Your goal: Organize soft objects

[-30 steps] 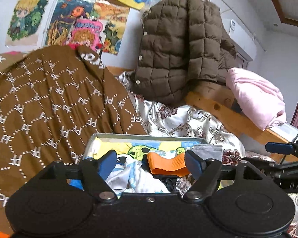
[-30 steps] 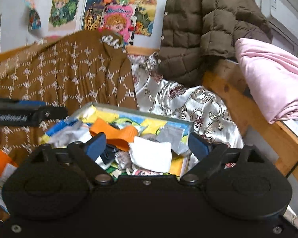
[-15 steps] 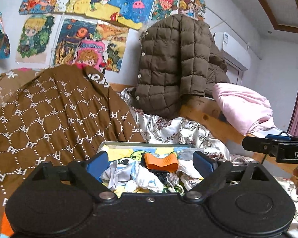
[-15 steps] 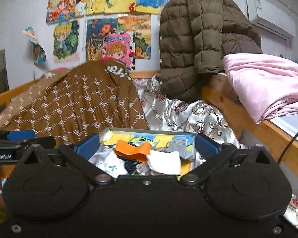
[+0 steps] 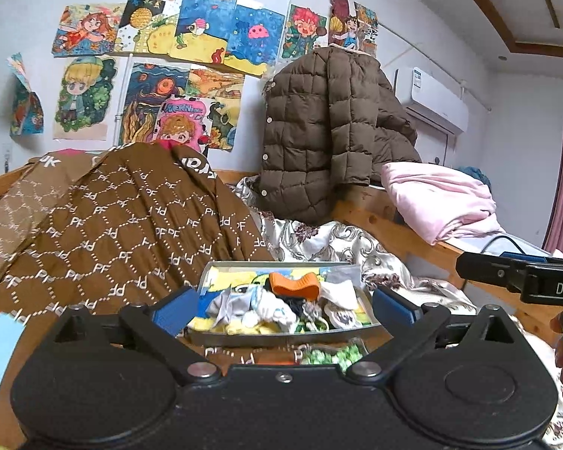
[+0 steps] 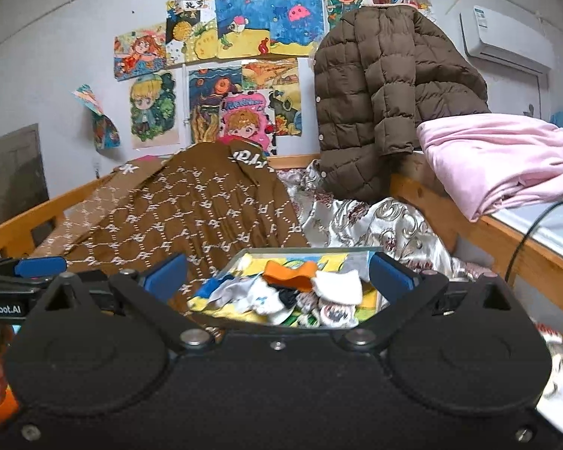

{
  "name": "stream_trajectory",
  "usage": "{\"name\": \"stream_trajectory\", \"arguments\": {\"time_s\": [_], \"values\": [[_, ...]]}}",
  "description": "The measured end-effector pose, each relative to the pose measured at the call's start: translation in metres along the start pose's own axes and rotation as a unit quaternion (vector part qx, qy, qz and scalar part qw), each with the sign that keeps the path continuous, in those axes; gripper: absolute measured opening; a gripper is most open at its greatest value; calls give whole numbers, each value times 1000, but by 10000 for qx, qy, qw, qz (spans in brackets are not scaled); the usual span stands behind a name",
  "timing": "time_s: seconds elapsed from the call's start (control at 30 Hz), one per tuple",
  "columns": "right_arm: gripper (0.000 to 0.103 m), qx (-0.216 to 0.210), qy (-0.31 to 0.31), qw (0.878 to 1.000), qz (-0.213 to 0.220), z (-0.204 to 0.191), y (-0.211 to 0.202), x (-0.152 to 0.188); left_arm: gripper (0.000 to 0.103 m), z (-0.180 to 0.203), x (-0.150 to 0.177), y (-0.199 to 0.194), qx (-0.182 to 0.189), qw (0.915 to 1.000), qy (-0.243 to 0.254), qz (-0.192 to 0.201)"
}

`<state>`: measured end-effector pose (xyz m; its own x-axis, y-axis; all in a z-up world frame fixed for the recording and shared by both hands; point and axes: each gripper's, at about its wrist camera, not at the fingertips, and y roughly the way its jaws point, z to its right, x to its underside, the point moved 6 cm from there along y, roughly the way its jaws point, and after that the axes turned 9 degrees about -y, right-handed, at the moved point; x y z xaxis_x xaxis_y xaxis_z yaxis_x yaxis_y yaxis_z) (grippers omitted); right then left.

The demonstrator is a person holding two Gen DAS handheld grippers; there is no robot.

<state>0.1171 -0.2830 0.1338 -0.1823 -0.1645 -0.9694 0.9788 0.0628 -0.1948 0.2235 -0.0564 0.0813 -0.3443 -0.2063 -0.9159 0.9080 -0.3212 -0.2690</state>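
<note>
1. Left gripper [image 5: 285,305]: jaws spread wide, nothing between them, blue pads at either side of the tray as seen from the left wrist view; held short of it.
2. Right gripper [image 6: 277,275]: jaws likewise wide apart and holding nothing, raised before the same tray; also visible at the right edge of the left wrist view.
3. Tray [image 5: 281,336]: shallow, grey-rimmed, lying on the bed, straight ahead of both grippers.
4. Soft objects, heaped inside the tray: orange piece [image 5: 294,285] on top toward the rear; white sock [image 6: 339,287] just right of it; white-and-blue socks [image 5: 251,305] at front left; dark item among them, type unclear.
5. Brown patterned garment [image 5: 131,236]: spread over the bed, left of the tray, edge touching it.
6. Silver floral bedcover [image 6: 379,225]: behind and right of the tray.
7. Brown puffer jacket [image 5: 319,127]: hung over the wooden bed frame [image 6: 469,221].
8. Pink folded blanket [image 6: 499,153]: on the frame, right of the jacket.
9. Drawings [image 5: 191,37]: on the rear wall.
</note>
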Motion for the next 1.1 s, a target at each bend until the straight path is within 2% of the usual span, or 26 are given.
{"name": "stream_trajectory", "arguments": {"time_s": [0.23, 0.33, 0.47, 0.63, 0.87, 1.1], "values": [[102, -14, 146, 9999, -2, -7, -53, 28, 102, -7, 38, -45, -227, 9995, -232, 69], [102, 17, 130, 9998, -114, -12, -67, 53, 102, -12, 62, -50, -298, 9990, -324, -113], [102, 97, 176, 9994, -276, -16, -69, 81, 102, -13, 83, -54, -401, 9988, -90, -269], [102, 166, 171, 9984, -517, -24, -72, 112, 102, -19, 102, -58, -535, 9980, -143, -290], [102, 233, 166, 9970, -723, -33, -73, 132, 102, -24, 126, -67, -763, 9966, -92, -307], [102, 327, 185, 9963, -775, -43, -76, 150, 102, -36, 142, -75, -1093, 9928, -354, -339]]}}
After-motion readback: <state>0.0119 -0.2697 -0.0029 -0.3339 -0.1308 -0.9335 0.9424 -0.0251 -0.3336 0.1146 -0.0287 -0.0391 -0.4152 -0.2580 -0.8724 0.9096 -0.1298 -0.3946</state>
